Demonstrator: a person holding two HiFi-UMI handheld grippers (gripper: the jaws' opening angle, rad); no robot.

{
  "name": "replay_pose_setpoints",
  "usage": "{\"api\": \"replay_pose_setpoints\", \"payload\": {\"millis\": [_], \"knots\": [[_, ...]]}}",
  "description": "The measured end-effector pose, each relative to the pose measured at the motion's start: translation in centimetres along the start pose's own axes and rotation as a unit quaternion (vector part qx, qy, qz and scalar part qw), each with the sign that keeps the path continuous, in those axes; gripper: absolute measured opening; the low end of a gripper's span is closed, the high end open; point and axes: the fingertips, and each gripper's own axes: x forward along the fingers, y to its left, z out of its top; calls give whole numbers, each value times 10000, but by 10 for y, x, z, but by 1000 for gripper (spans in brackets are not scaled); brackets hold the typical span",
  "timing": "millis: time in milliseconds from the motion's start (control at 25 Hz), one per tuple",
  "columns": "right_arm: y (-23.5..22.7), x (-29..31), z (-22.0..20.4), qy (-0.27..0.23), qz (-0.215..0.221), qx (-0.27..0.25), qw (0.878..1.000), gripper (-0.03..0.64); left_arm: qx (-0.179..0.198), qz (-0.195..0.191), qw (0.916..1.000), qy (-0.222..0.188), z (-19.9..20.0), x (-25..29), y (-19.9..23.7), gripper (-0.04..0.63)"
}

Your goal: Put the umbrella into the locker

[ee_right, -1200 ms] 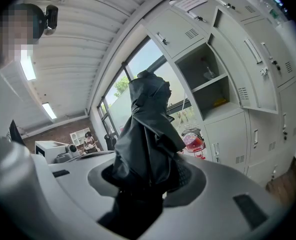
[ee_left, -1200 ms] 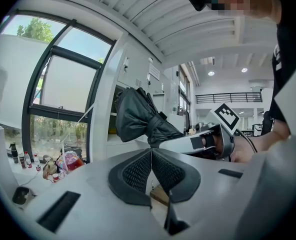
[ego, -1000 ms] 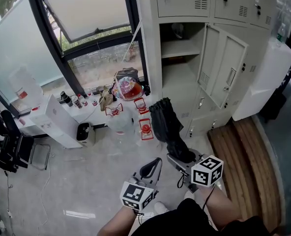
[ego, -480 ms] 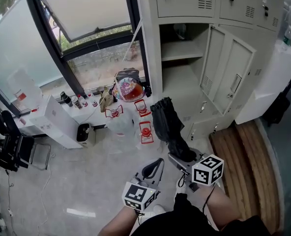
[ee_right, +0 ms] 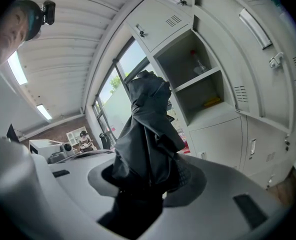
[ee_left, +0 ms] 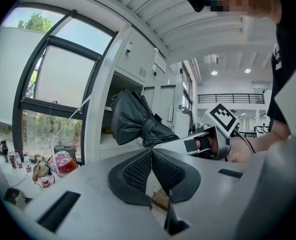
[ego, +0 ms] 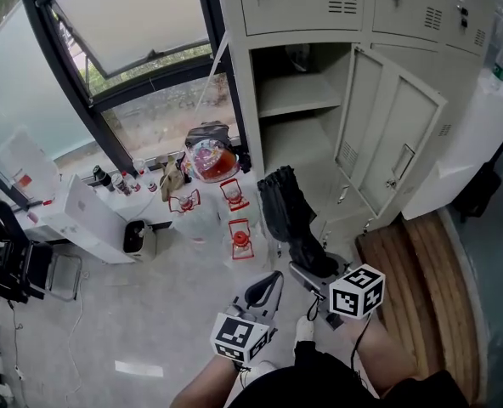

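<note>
Approach is noted: the open locker (ego: 240, 100) is seen larger and nearer at upper centre of the head view than a second ago. The folded black umbrella (ego: 287, 215) is clamped in the right gripper (ego: 313, 272) at frame centre, outside the compartment; the left gripper (ego: 262, 294) is closed on nothing. Insertion is judged outstanding.

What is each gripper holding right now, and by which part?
Right gripper: folded black umbrella, clamped near its lower end. Left gripper: jaws shut, nothing held.
</note>
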Motion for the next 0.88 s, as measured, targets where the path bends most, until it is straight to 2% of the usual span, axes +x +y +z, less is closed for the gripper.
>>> {"api": "replay_pose_setpoints", "payload": {"millis": [480,880], "knots": [[-90,9,26,229,-412,-252,9986,236,1,-69,10000,52,5,87,3,17],[-140,26,43,414,-328,-276,9982,236,86,170,9998,35,13,129,8,17]]}}
